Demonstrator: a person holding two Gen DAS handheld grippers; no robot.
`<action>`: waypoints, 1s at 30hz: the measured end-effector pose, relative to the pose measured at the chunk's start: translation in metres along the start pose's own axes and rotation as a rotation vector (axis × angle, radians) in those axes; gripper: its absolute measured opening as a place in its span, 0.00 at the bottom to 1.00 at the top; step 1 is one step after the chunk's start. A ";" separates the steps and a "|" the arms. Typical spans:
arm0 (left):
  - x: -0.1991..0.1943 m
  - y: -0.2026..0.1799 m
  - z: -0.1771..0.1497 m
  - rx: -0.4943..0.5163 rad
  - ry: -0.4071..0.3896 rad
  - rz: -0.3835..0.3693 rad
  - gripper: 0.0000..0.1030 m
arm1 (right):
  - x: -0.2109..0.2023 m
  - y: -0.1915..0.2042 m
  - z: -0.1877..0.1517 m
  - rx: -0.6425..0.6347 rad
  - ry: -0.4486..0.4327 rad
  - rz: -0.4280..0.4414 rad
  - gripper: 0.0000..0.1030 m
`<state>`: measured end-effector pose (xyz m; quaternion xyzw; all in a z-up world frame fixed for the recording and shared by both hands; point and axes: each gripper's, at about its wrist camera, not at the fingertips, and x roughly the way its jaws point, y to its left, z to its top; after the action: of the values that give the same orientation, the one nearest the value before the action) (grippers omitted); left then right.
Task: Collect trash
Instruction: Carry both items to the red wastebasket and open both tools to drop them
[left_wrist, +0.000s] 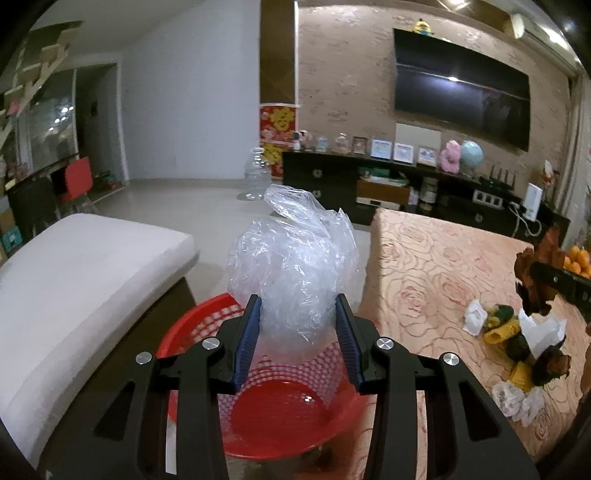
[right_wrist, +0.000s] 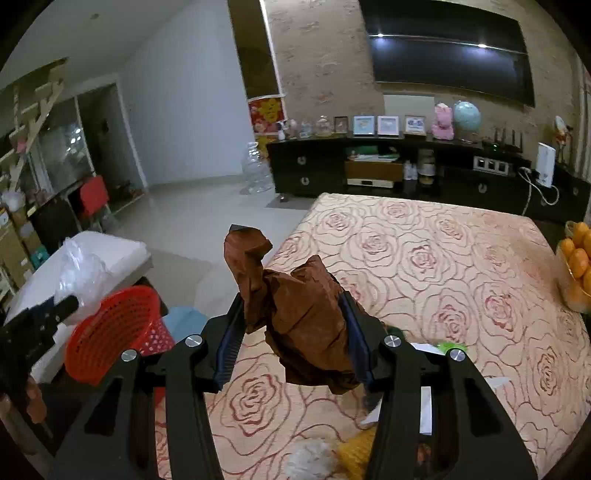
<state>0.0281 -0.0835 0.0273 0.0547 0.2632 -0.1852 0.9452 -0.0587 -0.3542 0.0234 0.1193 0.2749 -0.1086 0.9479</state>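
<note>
Between the fingers of my left gripper (left_wrist: 295, 325) sits a crumpled clear plastic bag (left_wrist: 291, 266), and the two blue pads press on its lower part from both sides, so this gripper is closed on the bag. The bag rises above the fingertips and hangs directly over the red basket (left_wrist: 280, 417), not touching the basket floor as far as I can see. The left gripper points forward and somewhat down, into the open mouth of the basket. The basket stands just beside the edge of the table with the rose-pattern cloth (left_wrist: 436, 258).

My right gripper (right_wrist: 293, 325) is closed on a crumpled brown paper (right_wrist: 303, 317). The paper fills the space between the fingers and sticks out above and below them. This gripper is held over the near part of the table (right_wrist: 424, 266), lifted from the cloth, and it looks forward along the table.

On the cloth near it, in the left view, more trash lies together: white wrappers (left_wrist: 476, 317), yellow and dark green scraps (left_wrist: 502, 325) and a small clear bag (left_wrist: 511, 400).

Farther away I see a bowl of oranges (right_wrist: 578, 266) at the right table edge, a white cushion (left_wrist: 81, 280) on the left, then a dark cabinet (right_wrist: 369, 173) and a television (right_wrist: 447, 48) on the wall.
</note>
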 end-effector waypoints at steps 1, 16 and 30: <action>-0.001 0.005 0.000 -0.006 0.000 0.008 0.37 | 0.001 0.003 0.000 -0.005 0.002 0.003 0.47; 0.007 0.055 -0.003 -0.090 0.042 0.140 0.38 | 0.035 0.111 0.023 -0.137 0.067 0.242 0.47; 0.050 0.064 -0.027 -0.088 0.183 0.123 0.38 | 0.086 0.162 0.003 -0.188 0.186 0.359 0.48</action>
<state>0.0796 -0.0348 -0.0212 0.0461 0.3524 -0.1093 0.9283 0.0578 -0.2140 0.0055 0.0868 0.3444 0.0995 0.9295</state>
